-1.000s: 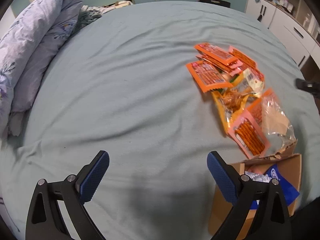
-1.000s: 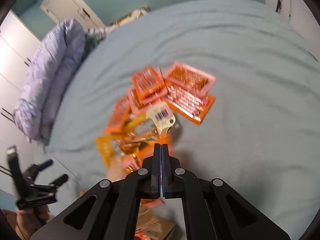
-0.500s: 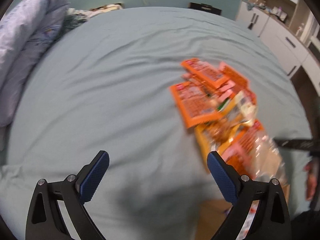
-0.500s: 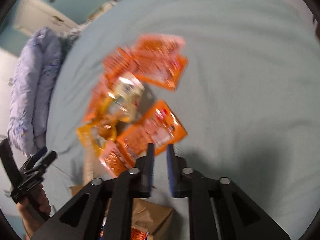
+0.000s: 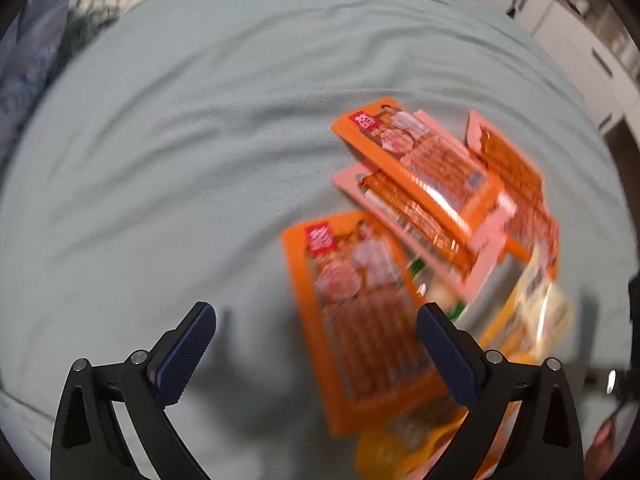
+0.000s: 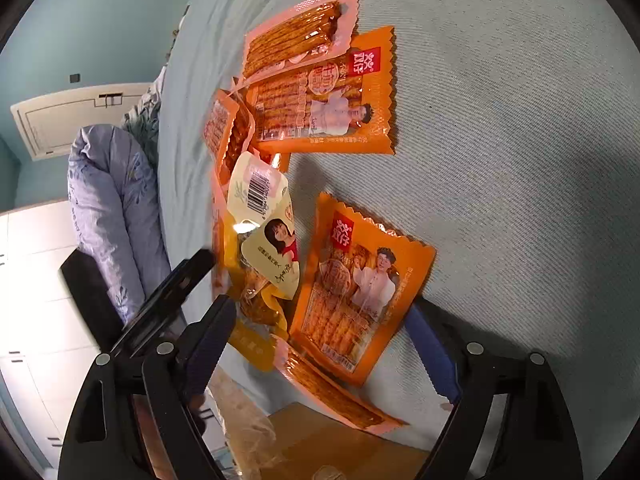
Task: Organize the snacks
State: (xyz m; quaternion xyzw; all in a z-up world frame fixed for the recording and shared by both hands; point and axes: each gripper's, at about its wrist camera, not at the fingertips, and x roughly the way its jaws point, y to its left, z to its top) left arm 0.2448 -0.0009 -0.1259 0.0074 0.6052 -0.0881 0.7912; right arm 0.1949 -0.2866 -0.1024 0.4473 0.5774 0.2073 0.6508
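Observation:
Several orange and pink snack packets lie in a loose pile on the pale green bed sheet (image 5: 140, 184). In the left wrist view my left gripper (image 5: 316, 340) is open, with a large orange packet (image 5: 360, 320) lying by its right finger. In the right wrist view my right gripper (image 6: 324, 324) is open wide, and an orange packet (image 6: 356, 288) lies between its fingers. A cream and yellow packet (image 6: 264, 232) lies to its left, and another orange packet (image 6: 320, 100) lies farther off. The left gripper's black finger (image 6: 172, 292) shows beside the pile.
A cardboard box (image 6: 340, 444) sits at the near edge under the right gripper, with a clear plastic bag (image 6: 244, 420) beside it. A lavender duvet (image 6: 116, 216) is bunched at the bed's side. White cabinets (image 5: 580, 28) stand beyond the bed.
My right gripper has opened from shut and dropped close over the near orange packet. My left gripper has swung right and closer to the pile; the view is blurred.

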